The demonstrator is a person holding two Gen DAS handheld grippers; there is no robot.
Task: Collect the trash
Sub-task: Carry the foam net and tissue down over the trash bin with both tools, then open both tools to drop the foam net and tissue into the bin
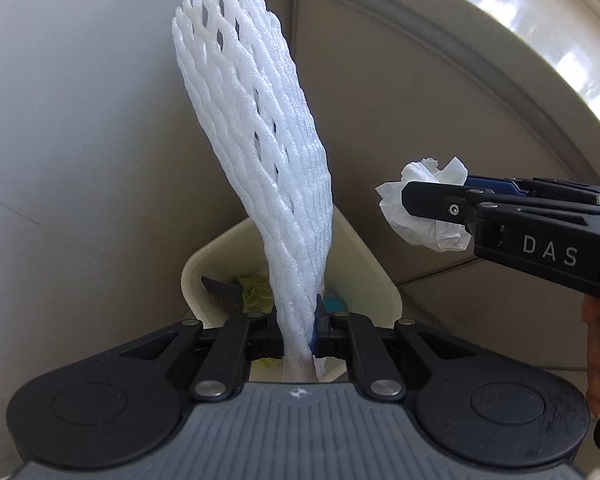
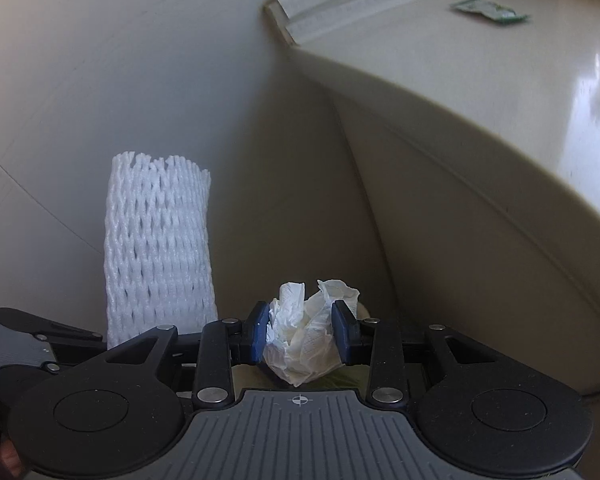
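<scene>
Holding foam net (image 1: 256, 140) pinched in left gripper (image 1: 300, 334), above bin (image 1: 374, 272); right gripper (image 2: 300, 338) clamps crumpled tissue (image 2: 306, 340) just right. Risk: long net catches rim, flops outside.

White foam net (image 1: 256, 128), woven in open diamond mesh, top to bottom. Crumpled tissue (image 2: 304, 340), plain white too. Black left gripper (image 1: 298, 334) with a blue pad showing; black right gripper (image 2: 302, 334), blue pads both sides. Cream bin (image 1: 374, 280) with yellow-green, teal and dark scraps inside. Beige counter (image 2: 500, 92), glossy, and on it a green and white wrapper (image 2: 490, 10).
</scene>
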